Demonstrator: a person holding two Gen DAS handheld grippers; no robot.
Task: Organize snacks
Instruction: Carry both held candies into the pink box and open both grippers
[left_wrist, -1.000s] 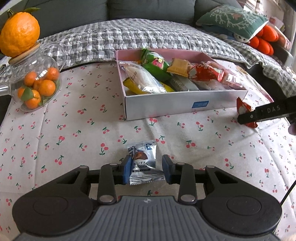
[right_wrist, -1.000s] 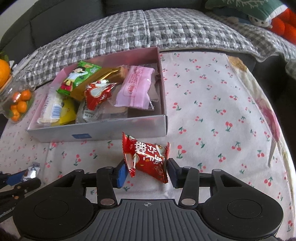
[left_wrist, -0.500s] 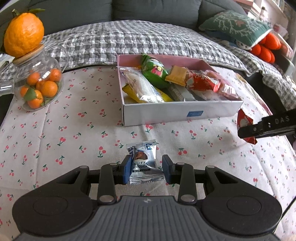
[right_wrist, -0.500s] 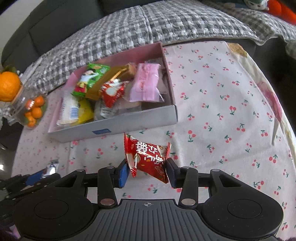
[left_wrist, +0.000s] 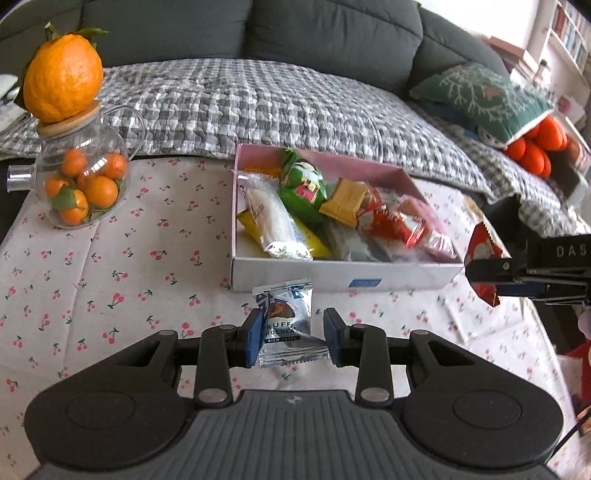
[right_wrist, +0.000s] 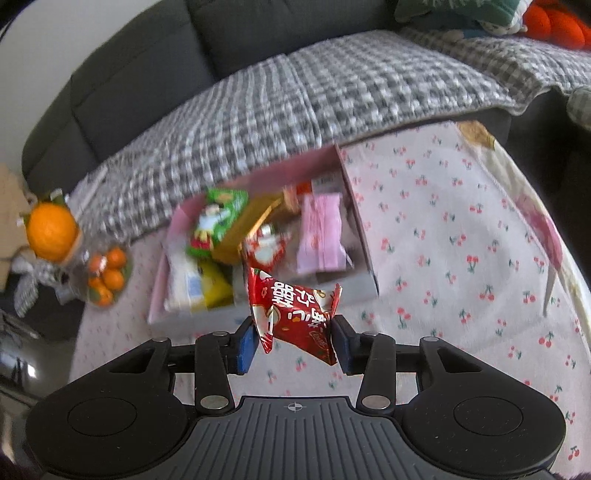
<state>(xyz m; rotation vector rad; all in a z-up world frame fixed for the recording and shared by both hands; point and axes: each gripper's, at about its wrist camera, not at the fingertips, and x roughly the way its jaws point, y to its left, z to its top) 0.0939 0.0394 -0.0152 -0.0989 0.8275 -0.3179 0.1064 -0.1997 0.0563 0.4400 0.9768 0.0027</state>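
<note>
1. Now your left gripper (left_wrist: 292, 340) pinches a light, crinkly chocolate packet (left_wrist: 287, 325) above the tabletop (left_wrist: 110, 266).
2. Right gripper (right_wrist: 294, 341) grips a soft red packet (right_wrist: 295, 314) near the box (right_wrist: 192, 321); hold mid-body, gently.

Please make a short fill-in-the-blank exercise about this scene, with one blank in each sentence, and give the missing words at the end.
1. The left hand-held gripper holds a silver packet printed with the word TRUFFLE and the word ____.
2. The right hand-held gripper holds a snack packet whose main colour is ____.
3. The big orange fruit sits on the wooden lid of a ____ jar.
4. The inner walls of the snack box are ____.

Missing words: chocolate; red; glass; pink
</note>
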